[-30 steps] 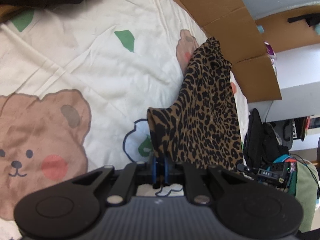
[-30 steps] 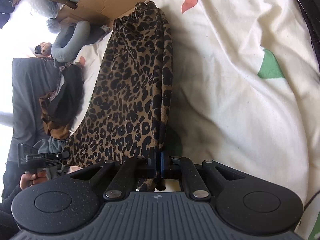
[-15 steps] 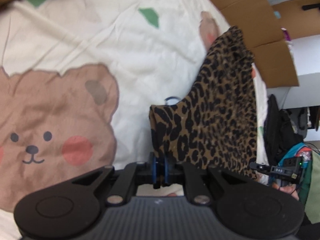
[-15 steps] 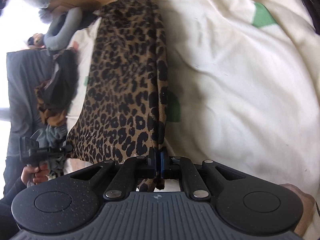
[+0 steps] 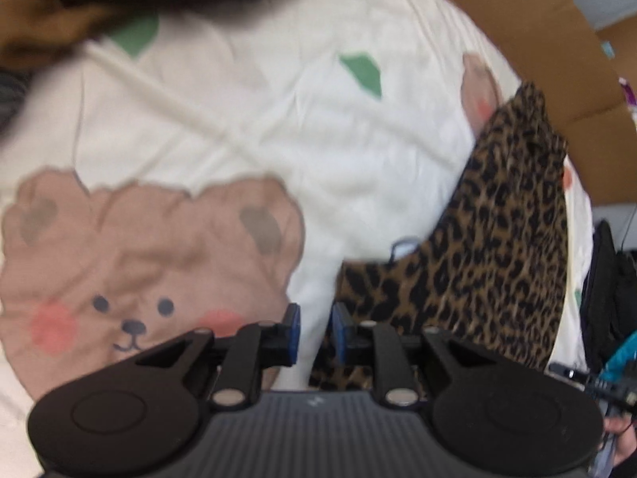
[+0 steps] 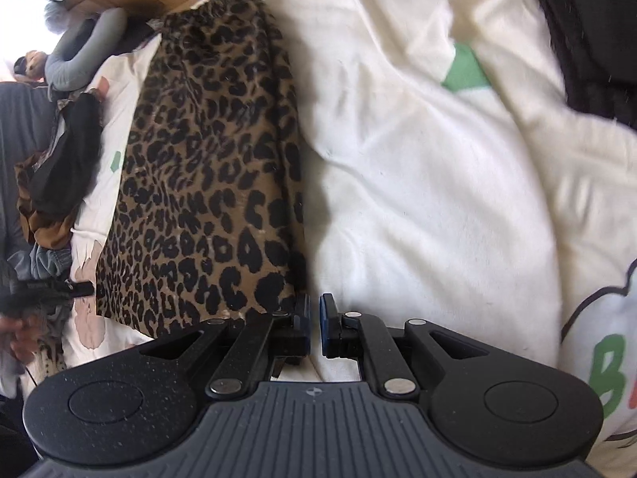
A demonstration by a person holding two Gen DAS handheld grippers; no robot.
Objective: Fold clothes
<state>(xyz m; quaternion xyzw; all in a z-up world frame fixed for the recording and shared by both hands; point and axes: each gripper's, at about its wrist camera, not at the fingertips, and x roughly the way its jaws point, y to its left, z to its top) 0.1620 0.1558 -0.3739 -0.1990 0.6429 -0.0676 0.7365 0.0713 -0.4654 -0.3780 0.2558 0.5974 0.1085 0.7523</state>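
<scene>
Now the left gripper (image 5: 313,332) has its blue pads spread apart with nothing between them; only white sheet (image 5: 278,119) shows in the gap. The leopard garment (image 5: 485,247) lies flat on the bed just right of that gripper, its near corner beside the right pad. It runs as a long folded strip away toward the cardboard (image 5: 537,32) at the far edge. A bear print (image 5: 151,263) on the sheet sits left of the gripper. This view is blurred.

From the right wrist, the right gripper (image 6: 314,320) is also parted, a narrow gap between its pads and no cloth in it. The garment (image 6: 207,167) lies just left of it, its near edge touching or nearly touching the left pad. A dark clothes pile (image 6: 59,175) rests further left, apart from the garment, and a hand (image 6: 20,330) shows at the left edge.
</scene>
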